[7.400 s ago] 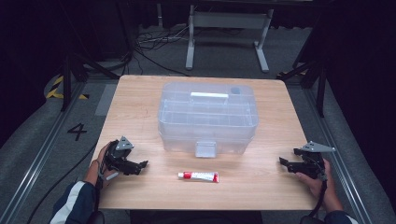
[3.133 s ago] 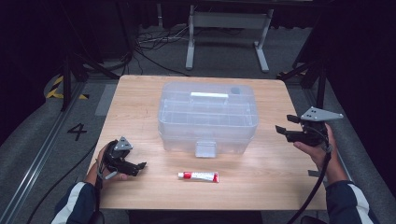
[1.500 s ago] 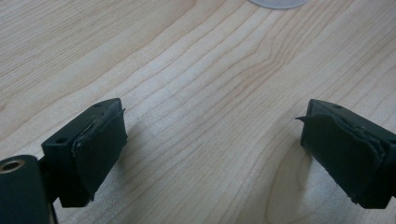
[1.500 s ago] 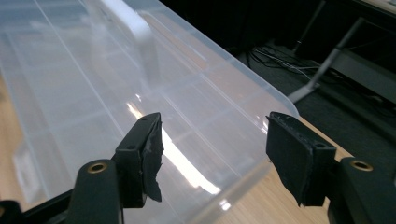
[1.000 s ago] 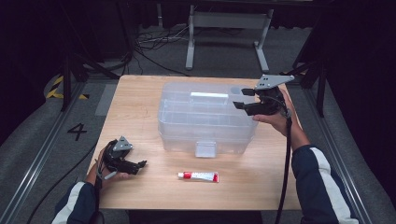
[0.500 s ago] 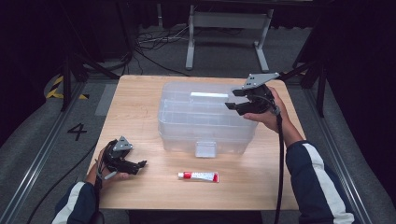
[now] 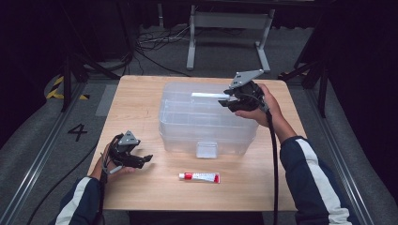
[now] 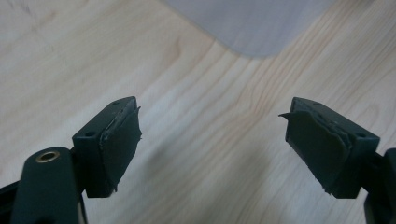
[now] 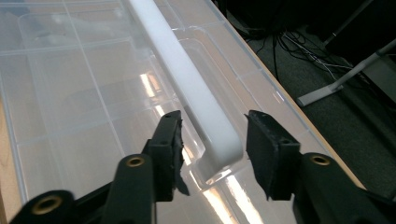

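Inside, clear box [image 7: 206, 122] compartments bare.

Tube [image 7: 199, 176] on table [image 7: 141, 101], just before lidded box [image 7: 209, 119].

Your light wooden rectangular table [image 7: 141, 101] stands on a grey carpeted floor [image 7: 35, 140] in a dark room. Beyond the table's far edge you see a grey metal stand [image 7: 227, 28] and loose black cables [image 7: 152, 42]. Left of the table, the floor carries a painted 4 [image 7: 77, 131] and yellow-black hazard tape [image 7: 58, 86].
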Motion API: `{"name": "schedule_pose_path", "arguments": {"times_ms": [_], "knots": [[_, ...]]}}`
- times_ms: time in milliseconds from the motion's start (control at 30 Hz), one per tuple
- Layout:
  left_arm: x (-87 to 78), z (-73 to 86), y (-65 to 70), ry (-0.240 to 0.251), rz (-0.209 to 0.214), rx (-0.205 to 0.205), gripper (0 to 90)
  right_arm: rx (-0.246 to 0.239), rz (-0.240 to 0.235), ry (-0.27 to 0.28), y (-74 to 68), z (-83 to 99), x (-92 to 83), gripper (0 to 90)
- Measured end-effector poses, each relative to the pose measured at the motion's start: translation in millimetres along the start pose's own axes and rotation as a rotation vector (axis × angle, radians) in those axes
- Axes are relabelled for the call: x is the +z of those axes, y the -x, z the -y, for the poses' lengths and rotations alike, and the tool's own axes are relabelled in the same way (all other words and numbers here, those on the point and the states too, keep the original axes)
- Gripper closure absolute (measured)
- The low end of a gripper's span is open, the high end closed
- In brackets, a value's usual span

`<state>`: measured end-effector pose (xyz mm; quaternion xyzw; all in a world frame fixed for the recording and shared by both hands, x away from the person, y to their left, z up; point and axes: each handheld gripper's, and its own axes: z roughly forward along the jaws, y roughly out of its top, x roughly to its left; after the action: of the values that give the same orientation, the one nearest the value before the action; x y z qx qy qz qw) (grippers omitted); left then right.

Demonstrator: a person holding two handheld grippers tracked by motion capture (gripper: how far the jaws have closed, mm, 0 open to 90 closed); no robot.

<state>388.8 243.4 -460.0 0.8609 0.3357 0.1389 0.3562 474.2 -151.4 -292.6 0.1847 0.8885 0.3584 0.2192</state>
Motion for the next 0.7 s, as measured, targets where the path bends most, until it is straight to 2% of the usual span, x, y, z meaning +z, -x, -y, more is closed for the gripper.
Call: {"name": "schedule_pose_path", "arguments": {"times_ms": [67, 167, 400, 633, 667, 700], "knots": [[0.9, -8.3, 0.4, 0.021, 0.019, -0.003, 19.1, -0.005, 0.007, -0.016, -1.7, -4.1, 1.7, 61.5], [2.3, -22.1, 3.0, 0.05, 0.017, 0.021, 19.3, -0.021, 0.025, -0.04, -5.1, -8.1, 6.5, 65.6], [7.4, -41.6, 7.4, 0.086, 0.031, 0.043, 20.1, -0.027, 0.038, -0.055, -5.2, -9.7, 10.1, 66.6], [20.0, -56.1, 12.0, 0.081, 0.076, 0.06, 18.5, -0.03, 0.054, -0.064, -5.6, -12.6, 13.7, 66.7], [21.5, -58.5, 14.5, 0.079, 0.064, 0.072, 21.0, -0.031, 0.058, -0.063, -6.4, -13.7, 15.0, 66.7], [21.5, -58.5, 14.5, 0.079, 0.064, 0.072, 18.8, -0.031, 0.058, -0.063, -6.4, -13.7, 15.0, 66.7]]}}
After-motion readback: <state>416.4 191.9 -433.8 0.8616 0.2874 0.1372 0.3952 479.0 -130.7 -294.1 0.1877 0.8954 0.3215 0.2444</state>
